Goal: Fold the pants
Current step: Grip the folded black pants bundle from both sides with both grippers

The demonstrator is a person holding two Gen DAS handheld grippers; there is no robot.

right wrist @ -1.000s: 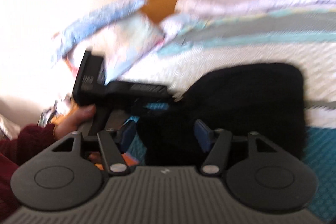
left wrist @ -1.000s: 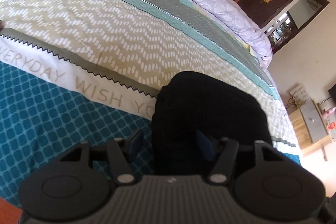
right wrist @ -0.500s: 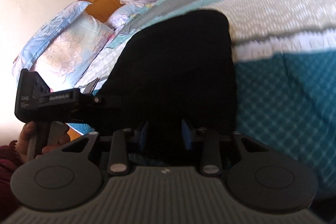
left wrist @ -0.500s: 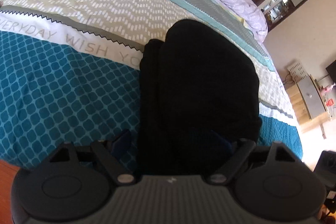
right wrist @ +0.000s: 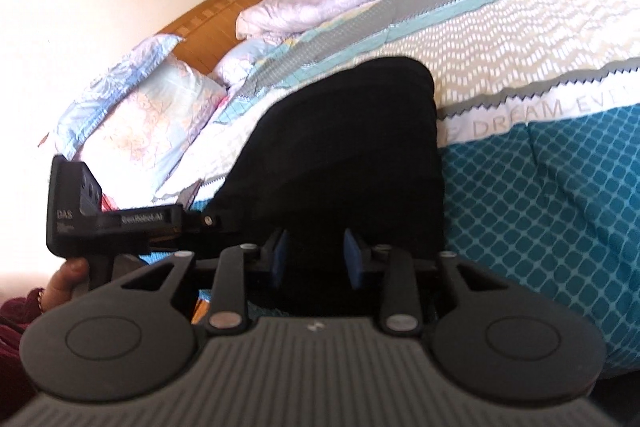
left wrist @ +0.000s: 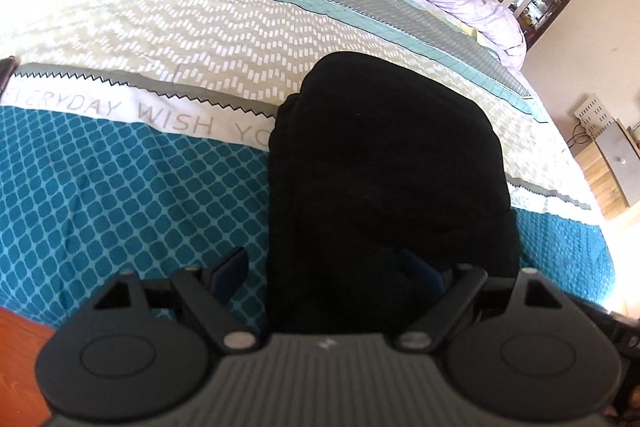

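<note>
In the left wrist view, the left hand-held gripper (left wrist: pixel 326 273) is standing spread wide over the folded black cloth pants (left wrist: pixel 384 163) lying near the bed's (left wrist: pixel 120 187) front edge. In the right wrist view, the right hand-held gripper (right wrist: pixel 316 259) is pinching the pants' (right wrist: pixel 344 155) near edge.
</note>
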